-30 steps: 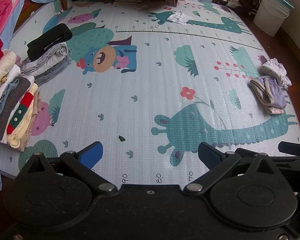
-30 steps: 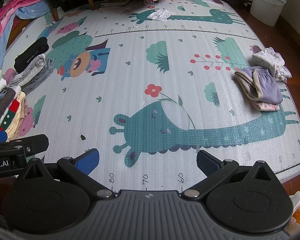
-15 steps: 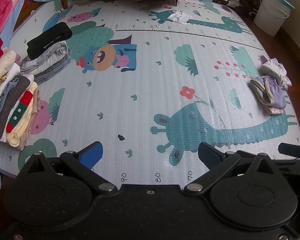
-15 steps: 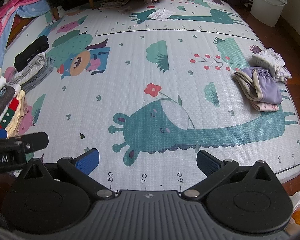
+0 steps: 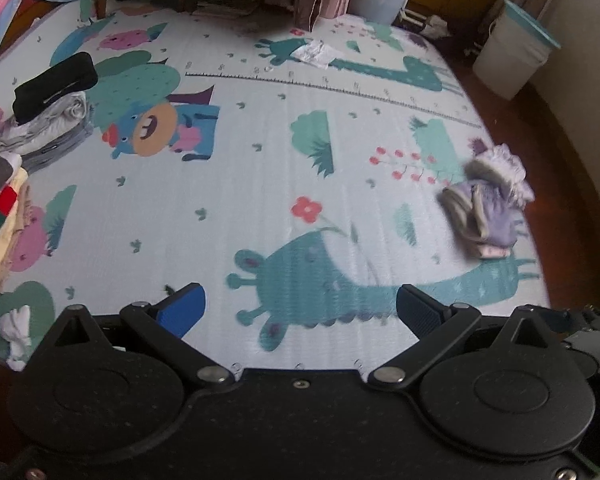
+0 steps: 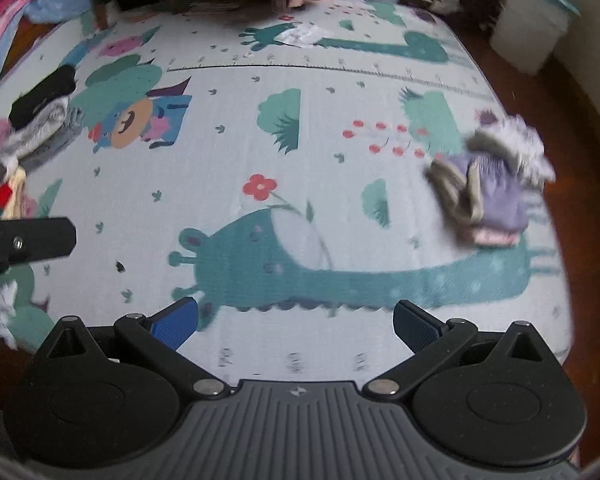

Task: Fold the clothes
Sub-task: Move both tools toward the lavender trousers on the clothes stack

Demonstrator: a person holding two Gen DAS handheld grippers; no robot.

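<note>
Two folded garments [image 6: 485,196] lay at the play mat's [image 5: 260,184] right edge — lavender on top.
Both the left gripper [image 5: 300,312] and right gripper [image 6: 295,319] hovered spread and empty, apparently between garments; finished stacks [image 5: 40,120] lined the left edge.

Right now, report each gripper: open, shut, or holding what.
Left gripper: open, holding nothing, above the play mat.
Right gripper: open, holding nothing, above the same mat.
</note>
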